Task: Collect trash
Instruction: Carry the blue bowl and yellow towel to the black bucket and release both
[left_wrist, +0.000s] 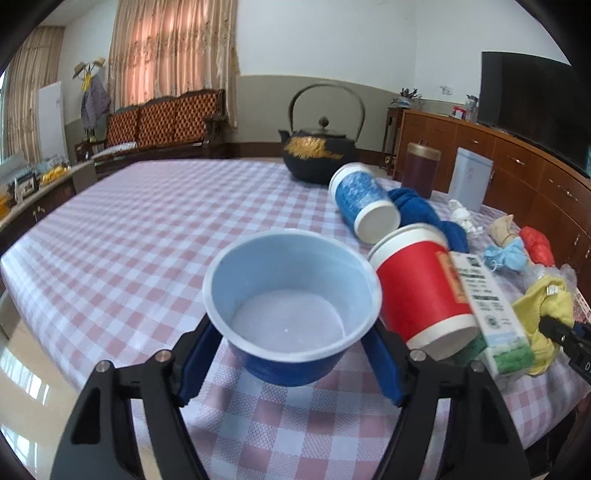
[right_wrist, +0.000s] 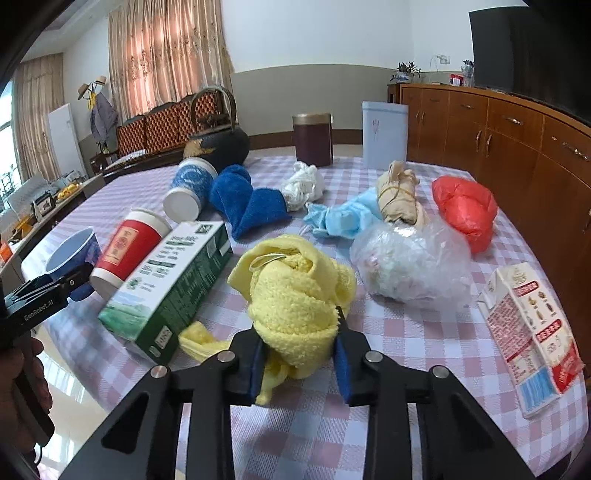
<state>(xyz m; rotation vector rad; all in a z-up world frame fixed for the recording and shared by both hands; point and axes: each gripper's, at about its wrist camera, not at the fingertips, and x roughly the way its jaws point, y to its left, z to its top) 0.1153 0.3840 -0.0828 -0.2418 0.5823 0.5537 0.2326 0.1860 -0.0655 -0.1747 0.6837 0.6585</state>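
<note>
A blue bowl (left_wrist: 288, 295) stands upright and empty on the checked table (left_wrist: 147, 240). My left gripper (left_wrist: 291, 326) has a blue pad against each side of it. A red paper cup (left_wrist: 417, 288) lies tipped right beside the bowl, and a green milk carton (right_wrist: 173, 284) lies behind that. My right gripper (right_wrist: 299, 332) is shut on a bunched yellow cloth (right_wrist: 295, 284) near the table's front edge. In the right wrist view the left gripper (right_wrist: 70, 277) shows at the far left around the bowl (right_wrist: 74, 251), with a hand below it.
Across the table lie a blue-white cup (right_wrist: 188, 184), blue cloth (right_wrist: 247, 203), white wad (right_wrist: 304, 184), blue mask (right_wrist: 343, 218), beige bundle (right_wrist: 400, 192), red bag (right_wrist: 465, 206), clear bag (right_wrist: 410, 262) and red-white carton (right_wrist: 532, 332). A teapot (left_wrist: 317, 155), canister (right_wrist: 312, 138) and tin (right_wrist: 384, 129) stand behind.
</note>
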